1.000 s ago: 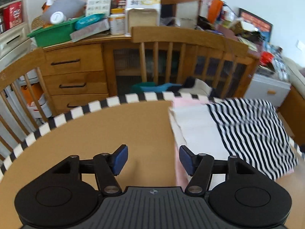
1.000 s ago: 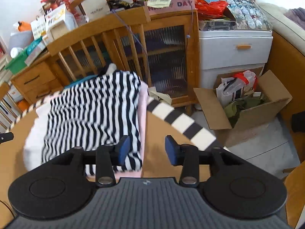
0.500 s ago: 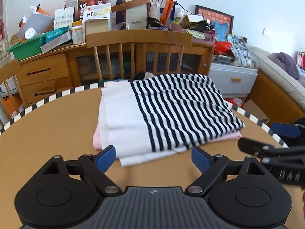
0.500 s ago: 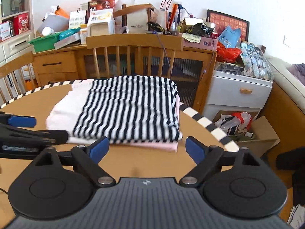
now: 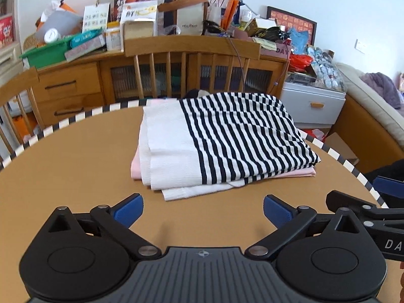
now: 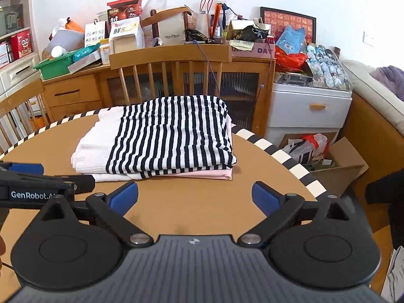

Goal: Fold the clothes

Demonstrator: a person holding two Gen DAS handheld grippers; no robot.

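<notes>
A folded black-and-white striped garment with a plain white part [image 5: 227, 141] [image 6: 166, 136] lies on top of a folded pink garment [image 5: 285, 173] [image 6: 202, 173] in the middle of the round wooden table [image 5: 75, 176] [image 6: 202, 207]. My left gripper [image 5: 203, 210] hovers just short of the pile's near edge, its jaws still opening wide with nothing between them. My right gripper [image 6: 195, 198] stands beside it to the right, jaws also opening, empty. Each gripper shows at the edge of the other's view.
The table's rim is black-and-white checked [image 5: 83, 116]. Wooden chairs [image 5: 192, 58] stand behind it, then a cluttered sideboard [image 6: 75, 93]. A white drawer unit [image 6: 310, 108] and an open cardboard box [image 6: 328, 161] sit on the floor at the right.
Both grippers drew back from the sides of the pile to its near side and opened wide. The folded pile now lies free in front of them.
</notes>
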